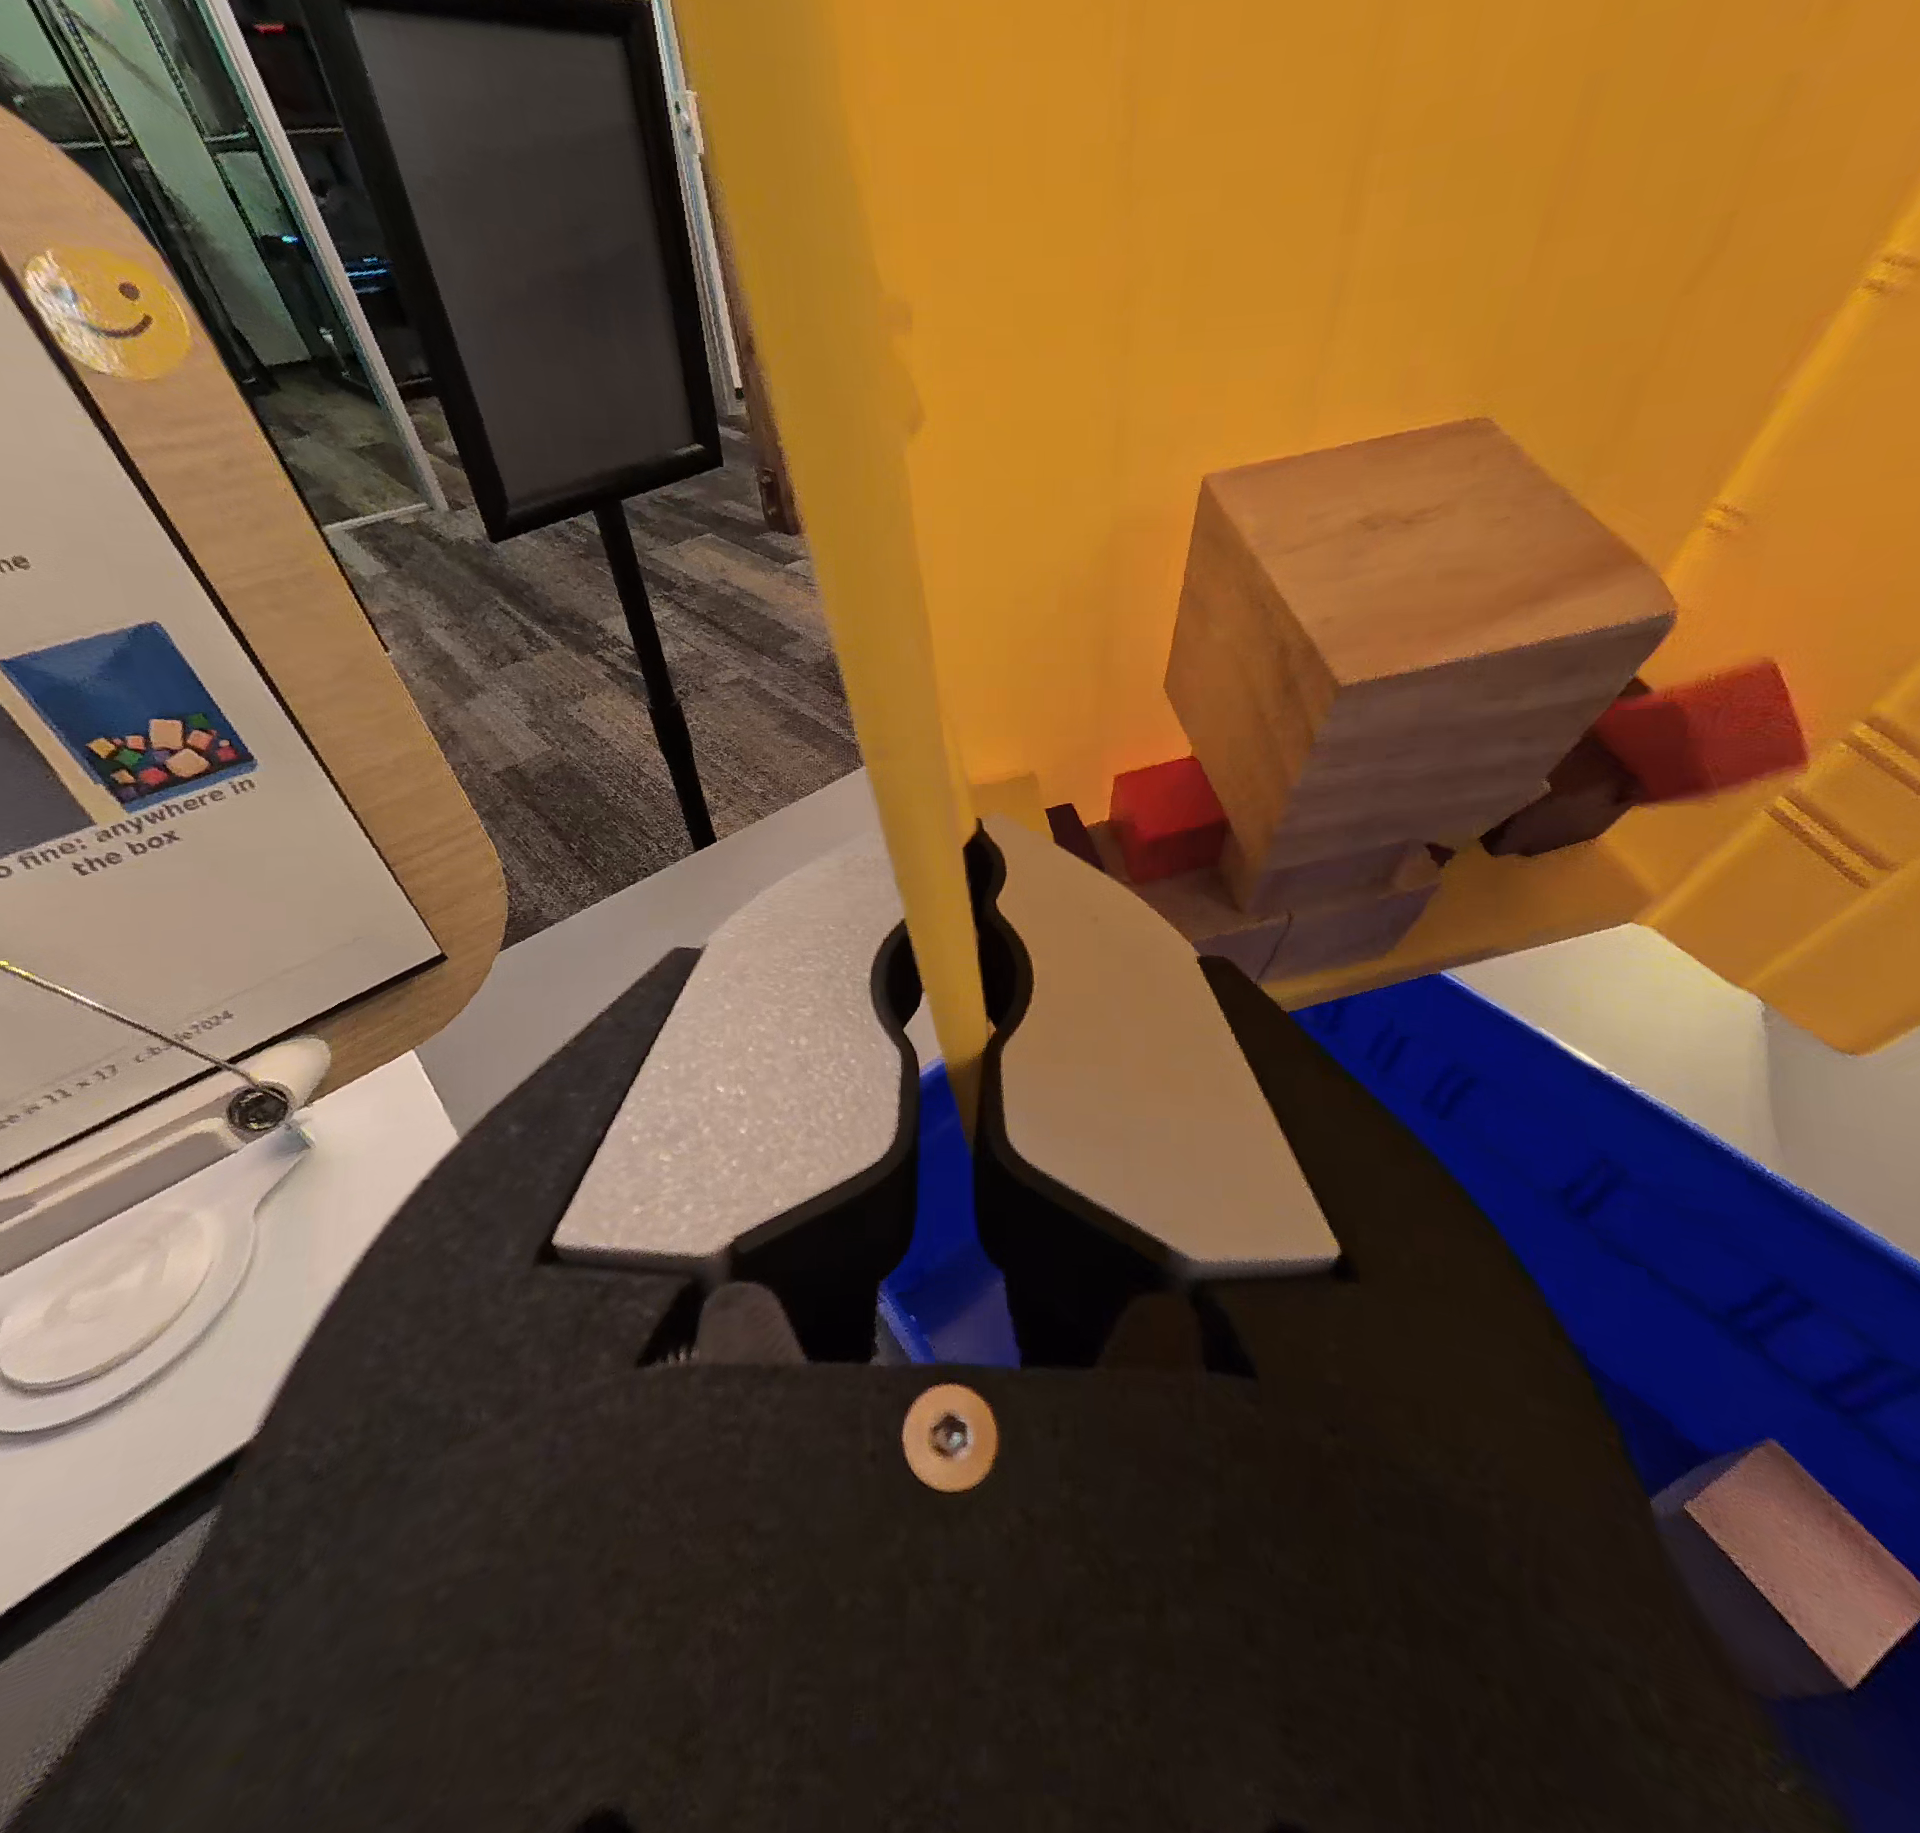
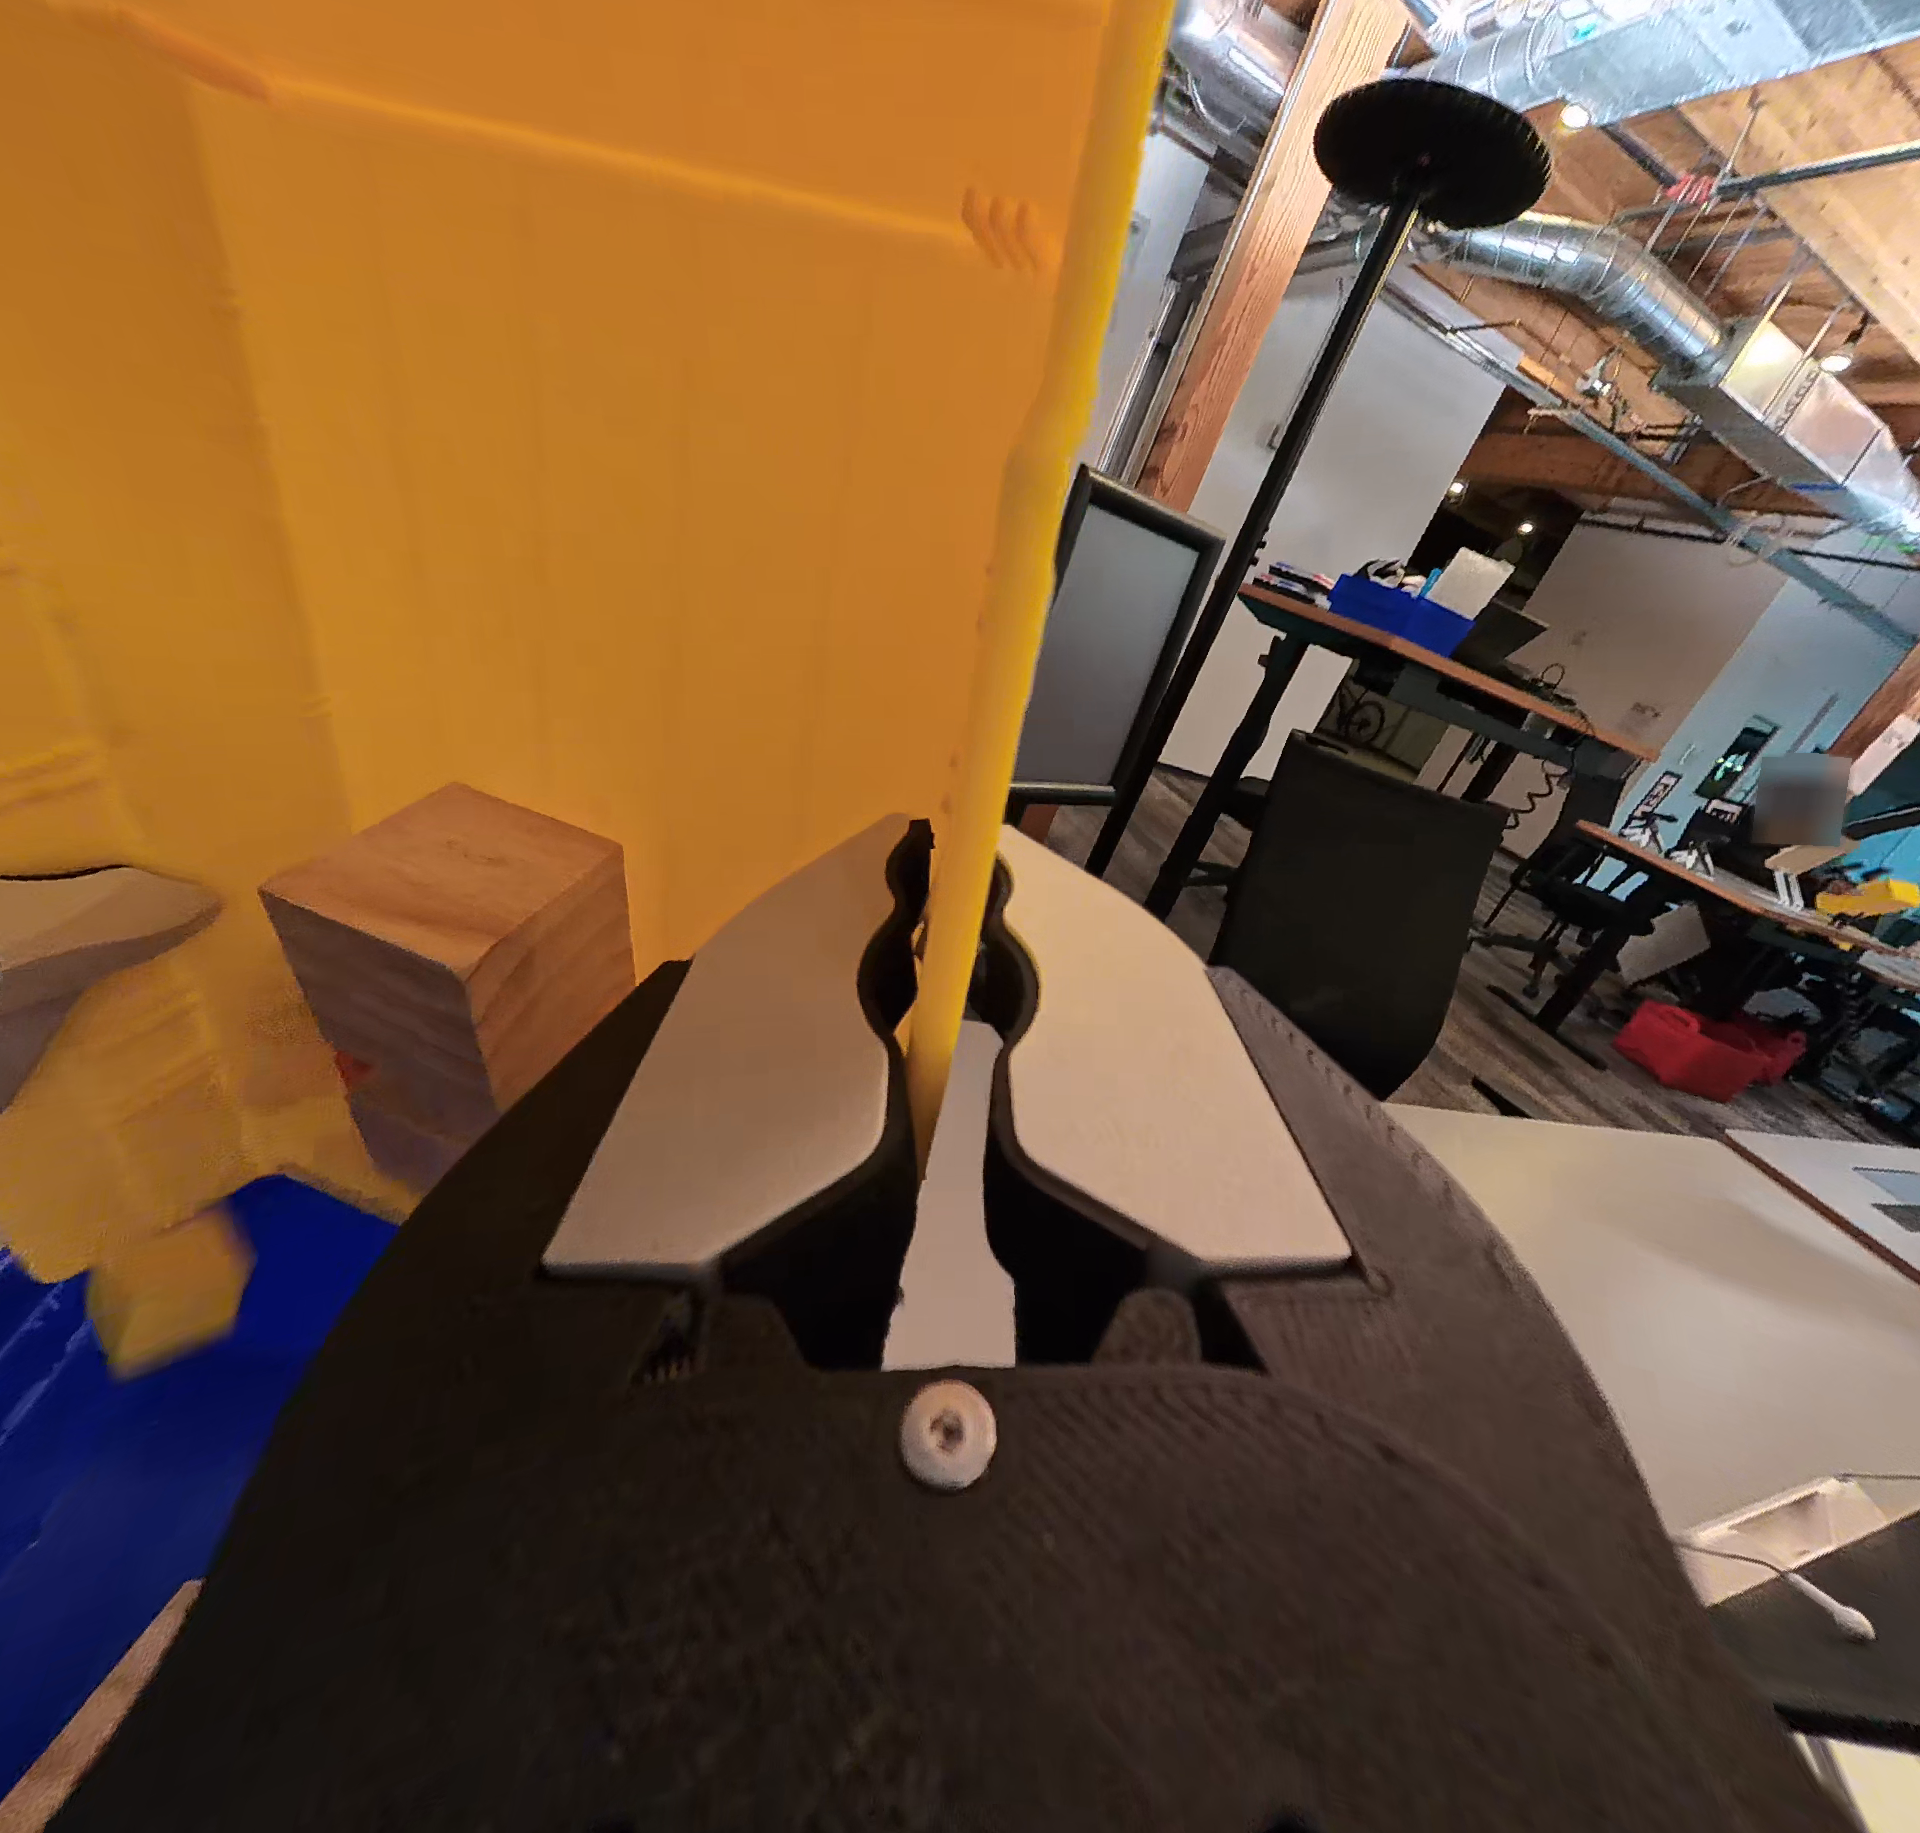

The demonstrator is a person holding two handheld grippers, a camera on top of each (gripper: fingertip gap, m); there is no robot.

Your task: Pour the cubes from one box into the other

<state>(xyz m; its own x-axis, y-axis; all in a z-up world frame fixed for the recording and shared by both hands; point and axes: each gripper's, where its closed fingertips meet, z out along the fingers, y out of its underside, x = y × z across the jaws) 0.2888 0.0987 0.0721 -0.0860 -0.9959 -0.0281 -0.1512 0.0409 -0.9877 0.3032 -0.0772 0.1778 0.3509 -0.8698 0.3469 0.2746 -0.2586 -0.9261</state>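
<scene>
The yellow box (image 1: 1299,225) is tipped steeply over the blue box (image 1: 1621,1191). My left gripper (image 1: 971,952) is shut on the yellow box's side wall. My right gripper (image 2: 951,962) is shut on its opposite wall (image 2: 1049,433). Inside the yellow box a large plain wooden cube (image 1: 1392,640) slides toward the lower rim, with small red cubes (image 1: 1164,817) and dark ones beneath it. The same wooden cube (image 2: 457,962) shows in the right wrist view above the blue box (image 2: 135,1471). A small yellow cube (image 2: 171,1284) is blurred in mid-fall. One wooden cube (image 1: 1787,1575) lies in the blue box.
A wooden stand with a printed instruction sheet (image 1: 187,744) stands on the white table (image 1: 312,1264) to the left. A black sign frame on a pole (image 1: 540,256) is behind. To the right is more white table (image 2: 1621,1316), a dark chair (image 2: 1351,900) and office desks.
</scene>
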